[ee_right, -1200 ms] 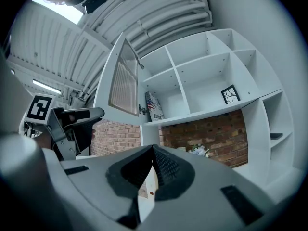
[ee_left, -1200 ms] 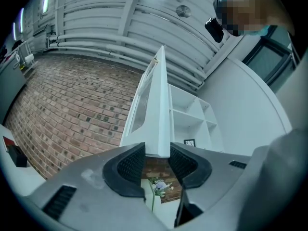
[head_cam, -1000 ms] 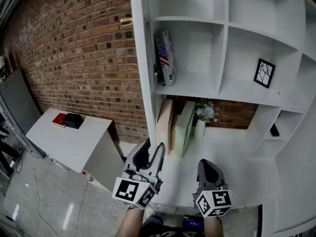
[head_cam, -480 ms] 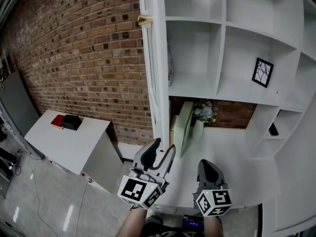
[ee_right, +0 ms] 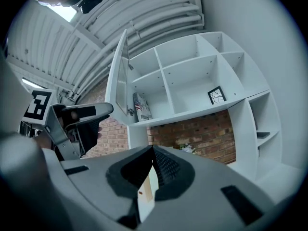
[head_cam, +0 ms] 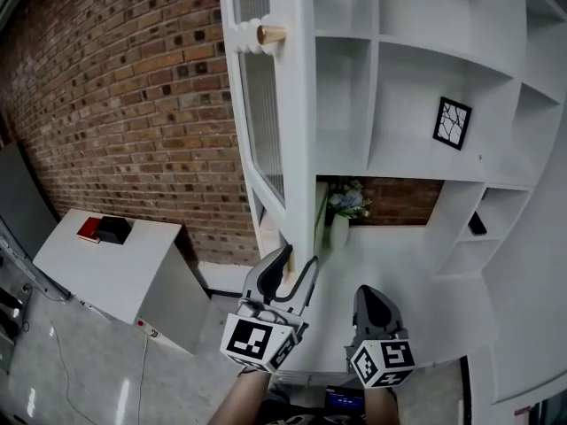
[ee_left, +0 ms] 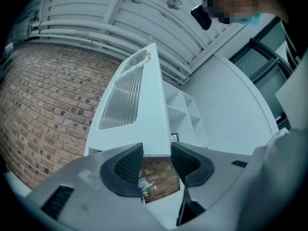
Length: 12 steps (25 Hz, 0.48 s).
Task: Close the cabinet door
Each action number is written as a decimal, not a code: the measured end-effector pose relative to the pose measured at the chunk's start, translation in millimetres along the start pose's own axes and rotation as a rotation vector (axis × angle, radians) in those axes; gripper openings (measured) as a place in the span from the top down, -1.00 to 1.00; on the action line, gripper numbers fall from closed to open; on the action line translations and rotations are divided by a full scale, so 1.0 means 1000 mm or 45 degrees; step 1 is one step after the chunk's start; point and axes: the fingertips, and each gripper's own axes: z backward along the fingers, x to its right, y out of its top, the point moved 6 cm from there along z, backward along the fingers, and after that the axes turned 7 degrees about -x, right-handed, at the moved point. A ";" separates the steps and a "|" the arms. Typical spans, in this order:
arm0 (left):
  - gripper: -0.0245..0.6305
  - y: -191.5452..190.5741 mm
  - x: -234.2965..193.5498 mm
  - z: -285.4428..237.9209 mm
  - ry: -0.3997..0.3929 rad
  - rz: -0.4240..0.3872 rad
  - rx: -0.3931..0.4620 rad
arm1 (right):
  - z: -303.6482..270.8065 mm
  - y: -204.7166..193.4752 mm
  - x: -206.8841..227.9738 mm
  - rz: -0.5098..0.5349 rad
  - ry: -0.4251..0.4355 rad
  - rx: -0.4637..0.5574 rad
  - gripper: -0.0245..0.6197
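The white cabinet door [head_cam: 297,104] has a ribbed glass panel and a brass knob [head_cam: 270,34]. It stands partly swung in front of the shelf unit's left column. My left gripper [head_cam: 292,264] is open just under the door's lower corner; in the left gripper view the door's [ee_left: 144,109] bottom edge sits right at the tips of the spread jaws [ee_left: 156,160]. My right gripper [head_cam: 370,295] is shut and empty, low over the white counter, right of the left one. In the right gripper view its jaws [ee_right: 154,153] meet at the tips, and the door [ee_right: 117,83] stands ajar.
Open white shelves [head_cam: 416,51] hold a framed picture [head_cam: 451,122]. Flowers [head_cam: 347,202] and a pale green board [head_cam: 321,215] stand on the counter under the shelves. A low white side table [head_cam: 106,264] with a black box [head_cam: 112,229] stands left, against the brick wall [head_cam: 133,104].
The door has swung rightward toward the shelves, covering the left column and the flag-printed box. My left gripper moved right and forward with it. The right gripper held still.
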 end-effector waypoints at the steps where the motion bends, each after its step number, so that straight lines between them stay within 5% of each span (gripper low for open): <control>1: 0.37 -0.001 0.003 -0.004 0.003 -0.008 -0.002 | 0.002 0.000 0.004 -0.001 -0.015 0.004 0.92; 12: 0.38 -0.013 0.022 -0.067 -0.081 -0.089 -0.051 | 0.014 -0.001 0.053 -0.032 -0.163 0.003 0.92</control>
